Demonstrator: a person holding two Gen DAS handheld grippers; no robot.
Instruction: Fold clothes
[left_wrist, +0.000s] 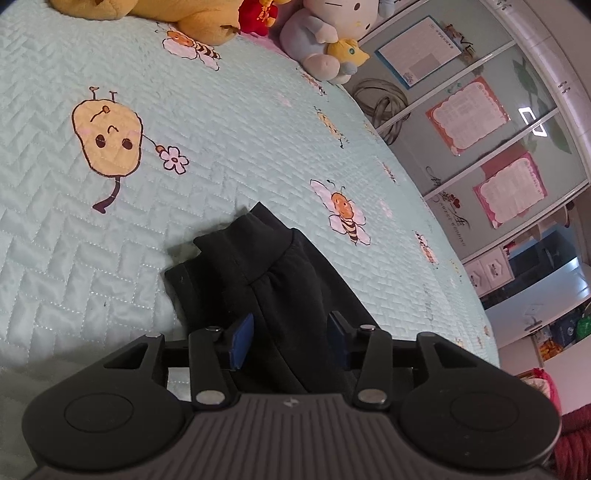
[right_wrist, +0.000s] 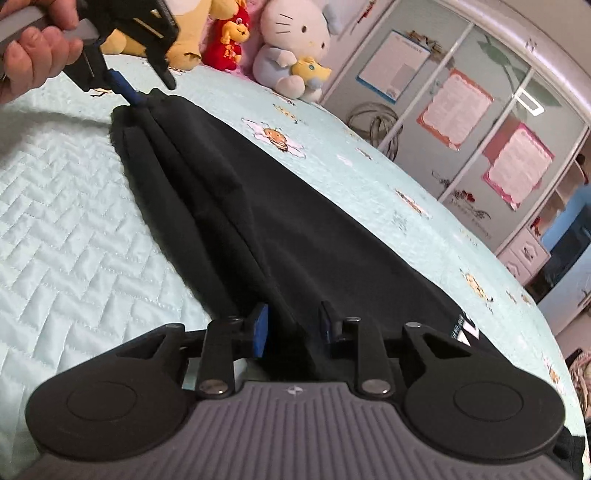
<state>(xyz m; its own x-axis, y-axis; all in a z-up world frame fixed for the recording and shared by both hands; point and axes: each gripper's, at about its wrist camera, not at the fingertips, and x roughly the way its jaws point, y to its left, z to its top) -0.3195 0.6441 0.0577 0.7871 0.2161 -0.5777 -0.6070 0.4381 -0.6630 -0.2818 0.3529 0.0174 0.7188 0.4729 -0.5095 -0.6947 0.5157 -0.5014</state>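
1. Black trousers (right_wrist: 258, 221) lie lengthwise on the quilted bed cover (right_wrist: 74, 206), already gathered into a long narrow strip; judged from this, the legs have been brought together, one on the other.
2. Cuff end (left_wrist: 243, 243): the ribbed cuffs rest on the cover just ahead of the left gripper (left_wrist: 291, 339). In the right wrist view the same gripper appears at the far end of the strip, its blue pads (right_wrist: 127, 92) pinching the cloth there. In its own view, dark fabric fills the gap between the half-open jaws; grip judged secure.
3. Waist end: the right gripper (right_wrist: 293, 328) sits over the wide end, near a small white label (right_wrist: 467, 328). Its jaws stand partly closed with fabric between them. Whether the pads actually press the cloth cannot be told here.
4. A hand (right_wrist: 33, 55) is seen holding the left gripper's handle.
5. Done, in my judgement: lengthwise fold, both ends addressed.
6. Outstanding: no crosswise fold is visible. The strip lies at full length and needs one end carried over to the other, then flattening.
7. Soft toys (right_wrist: 291, 48) at the head of the bed are well apart from the trousers.
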